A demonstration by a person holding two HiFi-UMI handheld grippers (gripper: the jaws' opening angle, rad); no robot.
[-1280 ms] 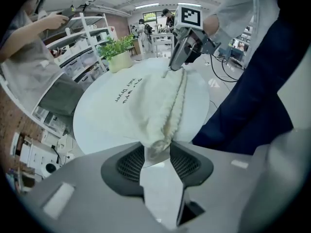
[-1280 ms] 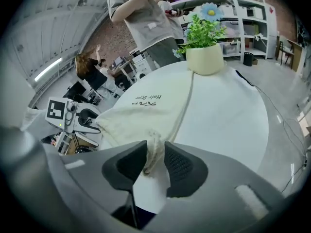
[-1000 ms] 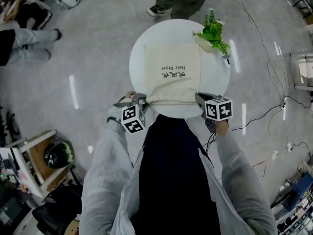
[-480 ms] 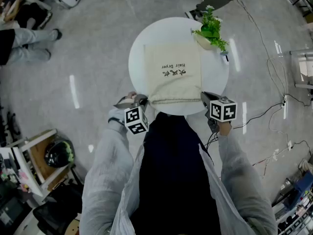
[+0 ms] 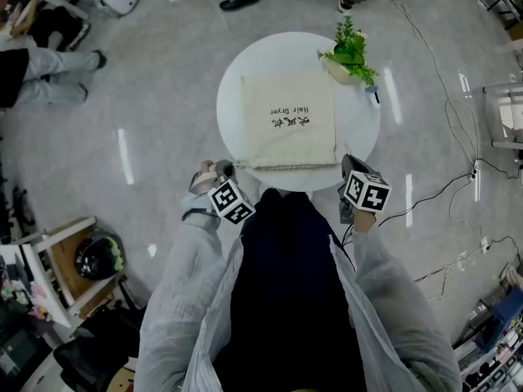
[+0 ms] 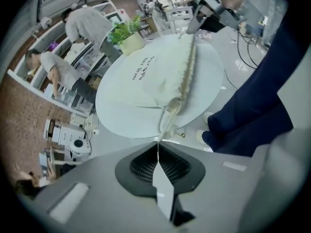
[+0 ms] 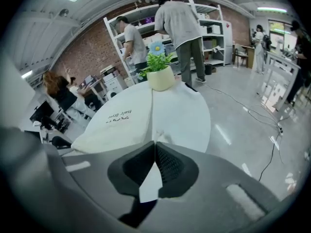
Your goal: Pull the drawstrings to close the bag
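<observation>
I'm at the pulling step: my left gripper (image 5: 231, 171) is pressed together on the thin cream drawstring (image 6: 164, 126), and my right gripper (image 5: 350, 163) looks clamped on the other drawstring end (image 7: 159, 138). The bag's mouth is ruffled but hardly narrowed, so I judge both must next draw steadily outward, toward nine and three o'clock. The cream cloth drawstring bag (image 5: 288, 121) lies flat on the round white table (image 5: 231, 88), its mouth at six o'clock, between my grippers at seven and five.
</observation>
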